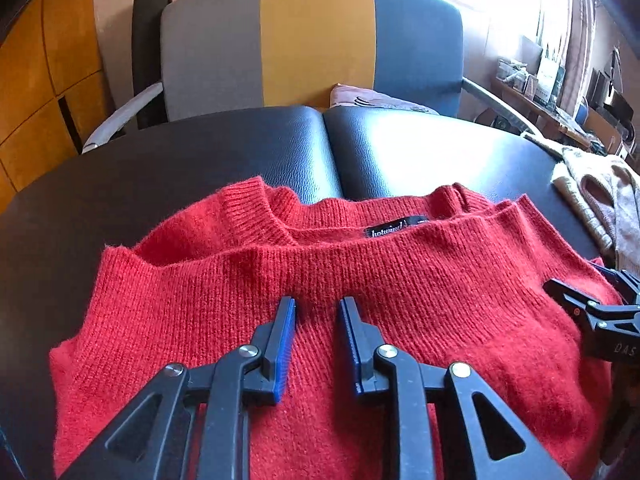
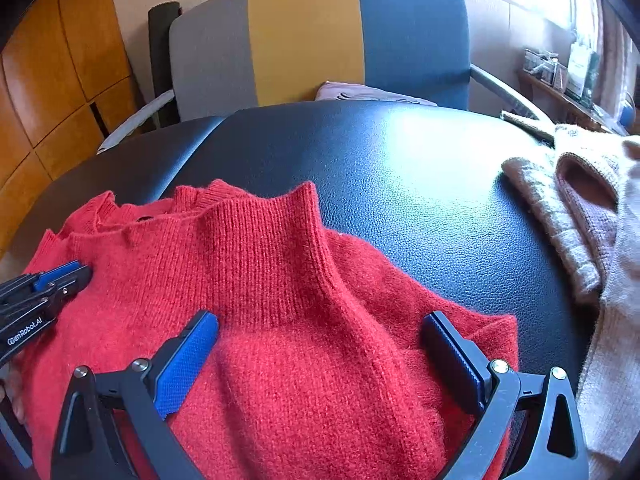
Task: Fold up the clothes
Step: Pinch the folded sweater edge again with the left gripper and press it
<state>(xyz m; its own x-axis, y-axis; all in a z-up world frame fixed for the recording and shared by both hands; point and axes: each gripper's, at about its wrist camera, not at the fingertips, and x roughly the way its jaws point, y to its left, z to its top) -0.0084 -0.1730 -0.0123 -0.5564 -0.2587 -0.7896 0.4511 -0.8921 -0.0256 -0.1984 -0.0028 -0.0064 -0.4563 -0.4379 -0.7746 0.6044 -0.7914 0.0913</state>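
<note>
We see the black table [image 1: 120, 184] under the red sweater [image 1: 400, 280], bunched beneath both claws. It looks soft and floppy; we'd pinch a hem edge. Left claw [image 1: 316, 312] slightly parted, empty; right claw [image 2: 320, 328] wide, empty.

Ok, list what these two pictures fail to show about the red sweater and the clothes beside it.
- Red sweater: near hem and sleeves, cut off by the bottom edge and hidden by the left gripper in the left wrist view.
- Neck label: lettering partly cut off by the collar fold.
- Beige knitwear: type unclear, cut by the right edge in the right wrist view.
</note>
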